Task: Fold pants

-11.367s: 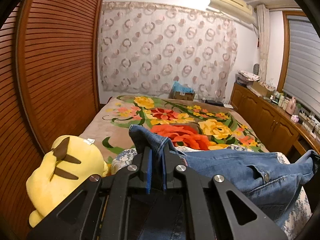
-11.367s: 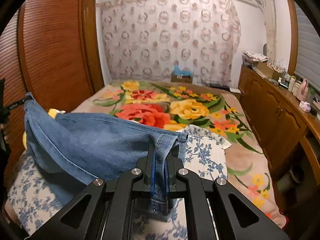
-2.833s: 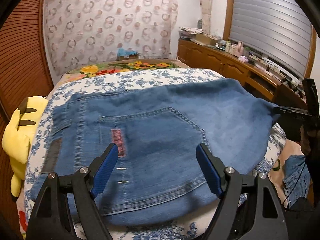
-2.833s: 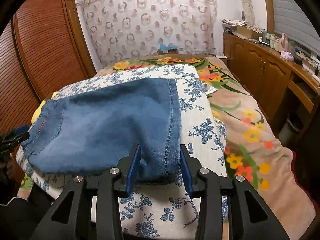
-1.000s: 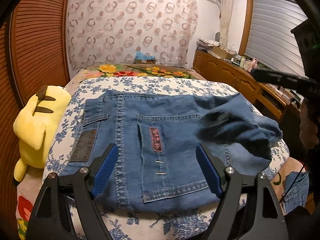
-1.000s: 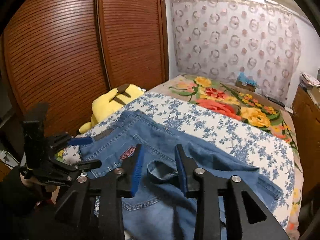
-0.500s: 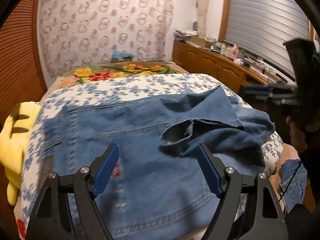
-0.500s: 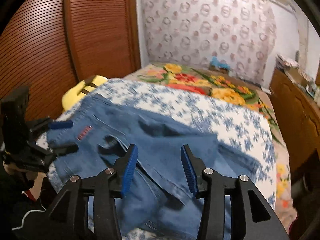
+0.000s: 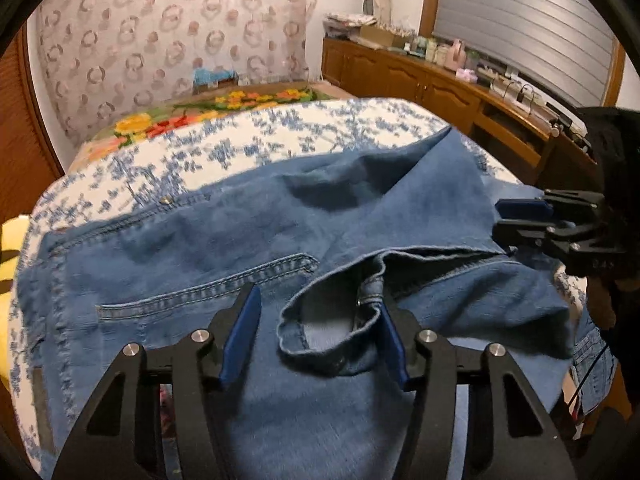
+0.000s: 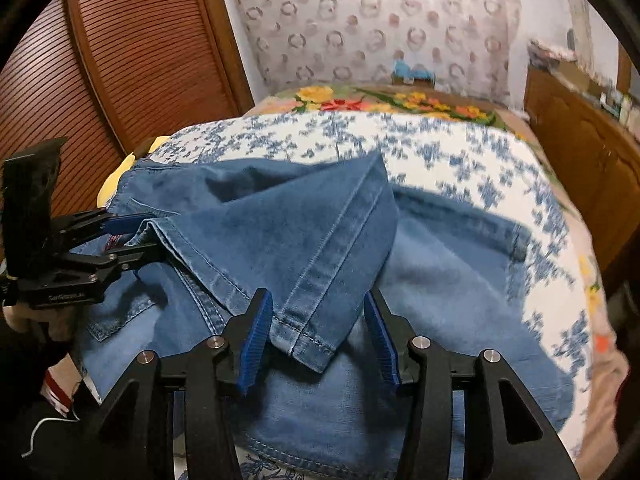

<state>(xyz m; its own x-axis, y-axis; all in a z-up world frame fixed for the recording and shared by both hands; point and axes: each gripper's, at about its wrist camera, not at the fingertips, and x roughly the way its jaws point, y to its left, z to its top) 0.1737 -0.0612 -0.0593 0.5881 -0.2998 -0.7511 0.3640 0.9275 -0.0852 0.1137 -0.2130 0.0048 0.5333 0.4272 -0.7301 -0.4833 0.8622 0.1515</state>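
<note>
Left gripper (image 9: 320, 336) closing around the loose pants (image 9: 240, 240) cuff (image 9: 332, 324), right gripper (image 10: 316, 340) opening, hem unpinched: folded leg is risking sliding askew.

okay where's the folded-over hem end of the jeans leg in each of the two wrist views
Left wrist view: the hem end sits low centre, an open cuff between the left gripper pads.
Right wrist view: hem end low centre, its corner between the right gripper pads.
Shared landmark: ring-patterned curtain behind the bed.
</note>
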